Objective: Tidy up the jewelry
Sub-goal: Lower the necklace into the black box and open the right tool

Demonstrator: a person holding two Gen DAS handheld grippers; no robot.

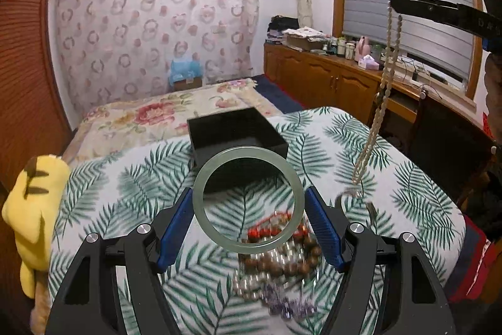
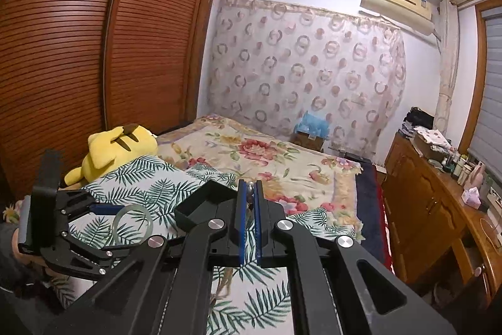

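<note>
While left fingers (image 1: 249,203) grip the bangle (image 1: 248,200), right fingers (image 2: 250,193) pinch the necklace (image 1: 378,102).

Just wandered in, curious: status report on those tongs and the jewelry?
Left tongs shut on green bangle. Right tongs shut on pale bead necklace, dangling. Black box open, nothing blocking.

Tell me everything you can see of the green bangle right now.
The green bangle is a smooth, pale green, translucent ring, looking like jade or glass, whole and unbroken. The left claw grips it across its width, blue pads on both outer edges, holding it raised above the bead pile, just short of the black box.
</note>
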